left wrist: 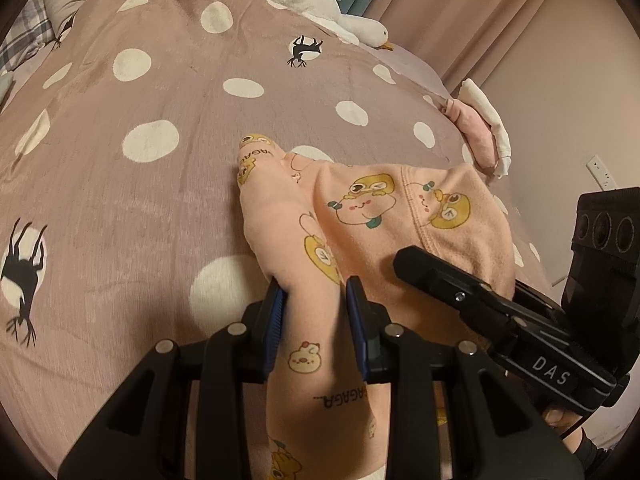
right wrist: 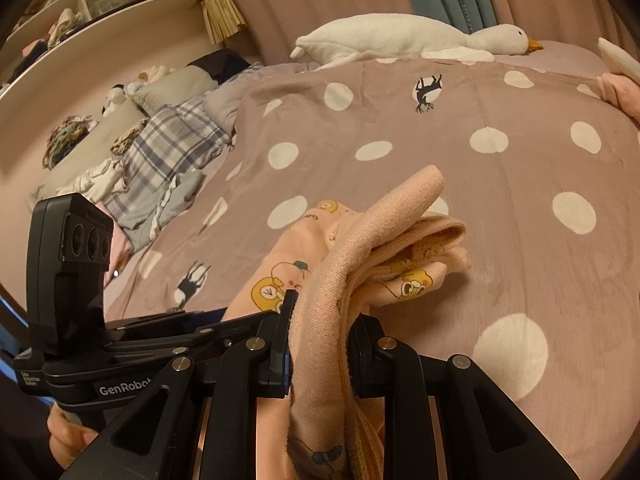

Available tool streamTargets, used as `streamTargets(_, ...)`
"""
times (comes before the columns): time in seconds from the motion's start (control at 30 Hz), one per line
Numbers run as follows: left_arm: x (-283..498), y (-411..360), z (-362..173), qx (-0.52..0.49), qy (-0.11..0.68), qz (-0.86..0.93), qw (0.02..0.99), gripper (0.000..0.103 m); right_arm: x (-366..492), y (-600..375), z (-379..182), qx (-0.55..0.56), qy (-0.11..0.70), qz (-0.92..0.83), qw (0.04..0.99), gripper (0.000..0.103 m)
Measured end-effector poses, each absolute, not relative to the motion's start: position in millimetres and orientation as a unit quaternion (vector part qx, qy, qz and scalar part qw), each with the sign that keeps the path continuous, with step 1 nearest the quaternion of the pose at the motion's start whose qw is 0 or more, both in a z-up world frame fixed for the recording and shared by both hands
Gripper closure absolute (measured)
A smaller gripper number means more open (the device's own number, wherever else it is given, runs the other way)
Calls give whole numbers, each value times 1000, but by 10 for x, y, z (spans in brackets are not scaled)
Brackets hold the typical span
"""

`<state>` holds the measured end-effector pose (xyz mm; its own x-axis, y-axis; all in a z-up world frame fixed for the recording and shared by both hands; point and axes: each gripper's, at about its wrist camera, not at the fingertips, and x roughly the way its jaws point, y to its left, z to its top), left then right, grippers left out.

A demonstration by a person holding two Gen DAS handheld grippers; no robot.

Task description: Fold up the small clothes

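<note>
We had the small peach cotton garment printed with yellow cartoon characters stretched between both tools, its far part resting on the dusty-pink bedcover with white polka dots and its near edge lifted ahead of our fingers. The left gripper was clamped on a bunched fold of the printed cloth, which ran back under it toward us. The right gripper pinched a thick ribbed band of the same garment, and that band curled up and forward beyond its tips. From the left view, the right tool lay just to the right, over the fabric.

To fold well here, we judged that both grips should travel together and level, keeping the held edge taut so no crease slid sideways, then lay it squarely onto the part ahead before letting go. Farther ahead, well apart from the work, a white plush goose lay by the curtain.
</note>
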<state>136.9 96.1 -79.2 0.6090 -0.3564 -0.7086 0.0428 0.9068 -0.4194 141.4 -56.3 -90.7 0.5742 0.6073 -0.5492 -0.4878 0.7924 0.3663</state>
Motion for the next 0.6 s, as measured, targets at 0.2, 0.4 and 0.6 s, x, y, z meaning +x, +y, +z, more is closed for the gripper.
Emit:
streamTargets(0.2, 1491, 983, -806, -180, 427, -112, 879, 74, 1523, -550, -899, 85, 339, 309, 884, 80)
streamTargets(0.4, 1614, 995, -831, -177, 427, -110, 880, 74, 1647, -551, -915, 85, 340, 309, 884, 80)
streamTargets(0.6, 1723, 992, -855, -173, 429, -109, 880, 74, 1738, -555, -927, 84, 340, 307, 885, 80)
